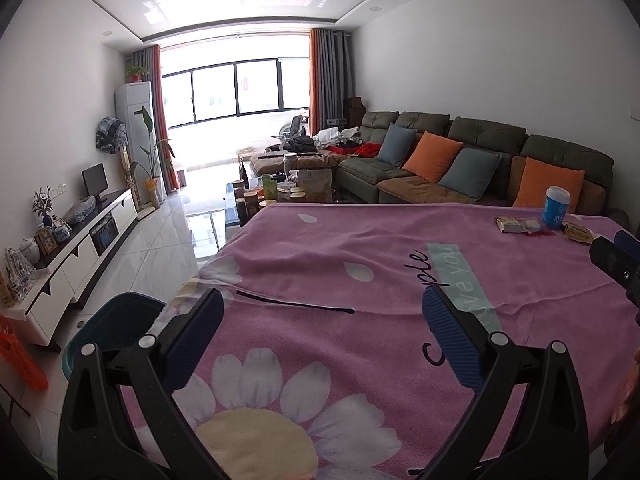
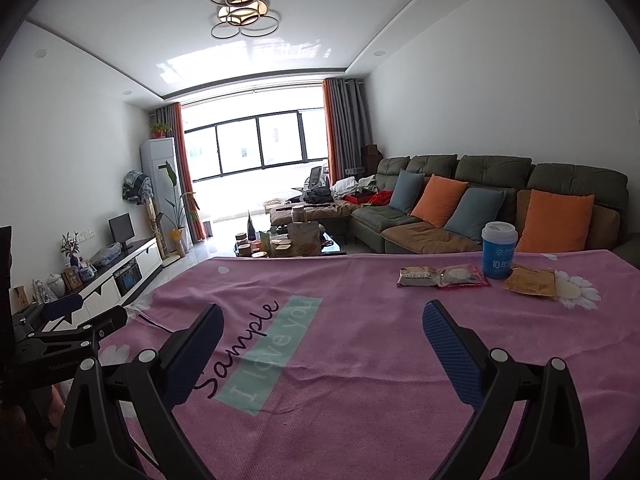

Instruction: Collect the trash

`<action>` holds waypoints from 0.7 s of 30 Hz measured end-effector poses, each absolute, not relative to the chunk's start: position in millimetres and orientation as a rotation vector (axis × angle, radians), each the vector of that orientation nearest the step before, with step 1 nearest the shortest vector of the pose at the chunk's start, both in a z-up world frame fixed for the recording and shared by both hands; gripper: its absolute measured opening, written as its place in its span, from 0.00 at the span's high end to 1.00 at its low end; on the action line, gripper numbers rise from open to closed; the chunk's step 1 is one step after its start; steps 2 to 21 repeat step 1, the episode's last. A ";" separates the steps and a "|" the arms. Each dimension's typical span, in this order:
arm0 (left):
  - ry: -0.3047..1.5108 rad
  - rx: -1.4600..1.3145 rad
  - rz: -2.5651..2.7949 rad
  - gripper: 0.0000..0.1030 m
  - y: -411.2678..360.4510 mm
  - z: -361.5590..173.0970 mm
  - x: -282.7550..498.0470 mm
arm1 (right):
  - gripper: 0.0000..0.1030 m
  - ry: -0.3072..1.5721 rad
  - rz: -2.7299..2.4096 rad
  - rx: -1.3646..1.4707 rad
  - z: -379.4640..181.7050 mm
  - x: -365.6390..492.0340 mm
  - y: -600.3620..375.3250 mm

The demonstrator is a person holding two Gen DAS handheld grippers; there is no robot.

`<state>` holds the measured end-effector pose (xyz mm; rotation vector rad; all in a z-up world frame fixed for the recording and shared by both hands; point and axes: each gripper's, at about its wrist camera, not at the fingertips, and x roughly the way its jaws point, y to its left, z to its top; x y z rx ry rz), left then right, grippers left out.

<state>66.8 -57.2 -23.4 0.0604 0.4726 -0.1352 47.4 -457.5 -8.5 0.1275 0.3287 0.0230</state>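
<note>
Trash lies at the far right of a table under a pink flowered cloth (image 2: 360, 360): a beige snack wrapper (image 2: 418, 276), a red-edged clear wrapper (image 2: 464, 276) and a brown wrapper (image 2: 530, 282). A blue cup with a white lid (image 2: 498, 254) stands upright behind them. My right gripper (image 2: 324, 320) hovers open over the cloth, well short of the wrappers, with nothing between its fingers. Over the cloth's (image 1: 360, 264) left part, my left gripper (image 1: 324, 312) is open too and holds nothing. From there the wrappers (image 1: 516, 225) and the cup (image 1: 557, 208) are far off to the right.
A teal plastic bin (image 1: 116, 332) sits on the floor by the table's left edge. Beyond the table are a green sofa (image 2: 500, 184) with cushions, a cluttered coffee table (image 2: 288, 244) and a white TV cabinet (image 1: 80, 248) along the left wall.
</note>
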 end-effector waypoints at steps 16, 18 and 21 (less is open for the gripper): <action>0.515 0.046 -0.150 0.05 -55.2 -25.5 79.9 | 0.07 0.347 0.017 0.129 -9.2 50.9 -464.3; 0.515 0.046 -0.150 0.05 -55.2 -25.5 79.9 | 0.07 0.347 0.017 0.129 -9.2 50.9 -464.3; 0.515 0.046 -0.150 0.05 -55.2 -25.5 79.9 | 0.07 0.347 0.017 0.129 -9.2 50.9 -464.3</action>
